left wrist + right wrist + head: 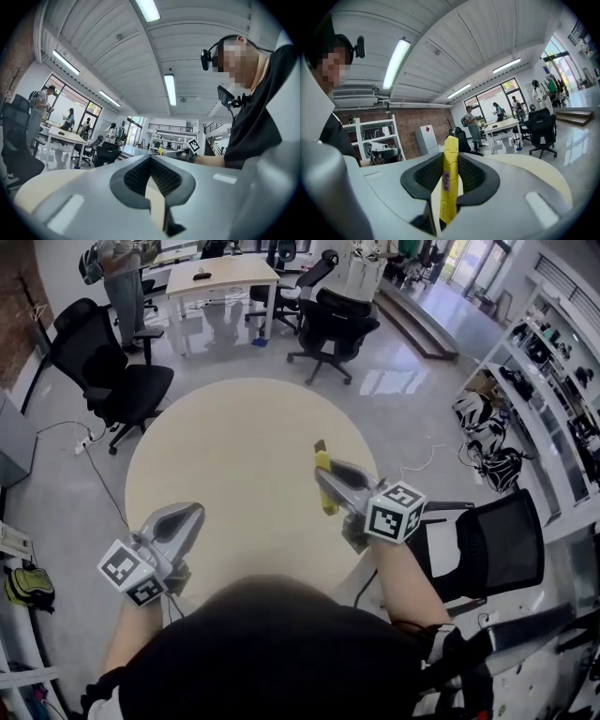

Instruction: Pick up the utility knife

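**Yellow knife is sitting tight in the right gripper**

The right gripper (pixel 330 486) is squeezing the utility knife (pixel 449 176) between its two dark pads. The knife is yellow and thin. Its long side is running almost along the jaws, a little slanted. One end is poking out past the tips and the other end is going back toward the gripper's body. So there is nothing to reach for: the knife is lying right inside this gripper, not beside it. It looks like it is hanging in the air over the round table (pixel 234 456) and not touching it. I think the picking up is as good as done, and the next job is just keeping the squeeze firm.

The left gripper (pixel 186 519) is hanging off to the left of the right gripper, well apart from the knife. Its jaws are pressing together at the tips, and nothing is between them.

Some bits are hard to see. The back end of the knife is hiding down between the jaws. The front end is looking dark in the head view, and I cannot tell if the blade is out. The person's dark shirt is covering the near edge of the table.

Far beyond the tips, black chairs (pixel 122 381) and a white desk (pixel 220 276) are standing on the shiny floor.
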Demonstrator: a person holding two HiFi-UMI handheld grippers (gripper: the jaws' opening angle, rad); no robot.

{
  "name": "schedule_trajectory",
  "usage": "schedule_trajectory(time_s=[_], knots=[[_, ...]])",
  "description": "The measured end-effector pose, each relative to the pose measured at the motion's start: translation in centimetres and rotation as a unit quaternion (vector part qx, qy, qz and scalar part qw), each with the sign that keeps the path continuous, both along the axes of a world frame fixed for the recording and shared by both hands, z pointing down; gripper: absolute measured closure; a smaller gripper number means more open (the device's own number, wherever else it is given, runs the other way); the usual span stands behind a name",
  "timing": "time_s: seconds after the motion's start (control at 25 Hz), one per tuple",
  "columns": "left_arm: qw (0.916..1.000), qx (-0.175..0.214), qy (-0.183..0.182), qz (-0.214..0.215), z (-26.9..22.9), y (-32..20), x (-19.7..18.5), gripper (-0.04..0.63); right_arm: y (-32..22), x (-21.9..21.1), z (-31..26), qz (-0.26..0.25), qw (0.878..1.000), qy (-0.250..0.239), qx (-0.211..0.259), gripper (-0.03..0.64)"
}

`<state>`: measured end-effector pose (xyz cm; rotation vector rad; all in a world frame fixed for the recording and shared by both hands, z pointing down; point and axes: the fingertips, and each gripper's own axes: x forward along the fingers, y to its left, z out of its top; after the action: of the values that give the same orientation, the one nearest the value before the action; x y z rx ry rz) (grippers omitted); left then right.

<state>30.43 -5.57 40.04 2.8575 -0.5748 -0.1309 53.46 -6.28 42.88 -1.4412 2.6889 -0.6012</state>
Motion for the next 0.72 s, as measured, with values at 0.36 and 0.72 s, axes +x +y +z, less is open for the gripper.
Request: schedule_trajectory(time_s=[0.36,0.72], knots=[[0.9996,0.019,0.006,0.022,-1.8,1.5,1.6,0.601,4.4,0.5,-4.6,0.001,0.998,-0.009,0.057,0.505],[0.9997,0.022,0.007,0.006,-1.8,2.2,0.0,0.601,4.7,-1.1,-4.9,-0.019,0.998,-0.004,0.066,0.505]])
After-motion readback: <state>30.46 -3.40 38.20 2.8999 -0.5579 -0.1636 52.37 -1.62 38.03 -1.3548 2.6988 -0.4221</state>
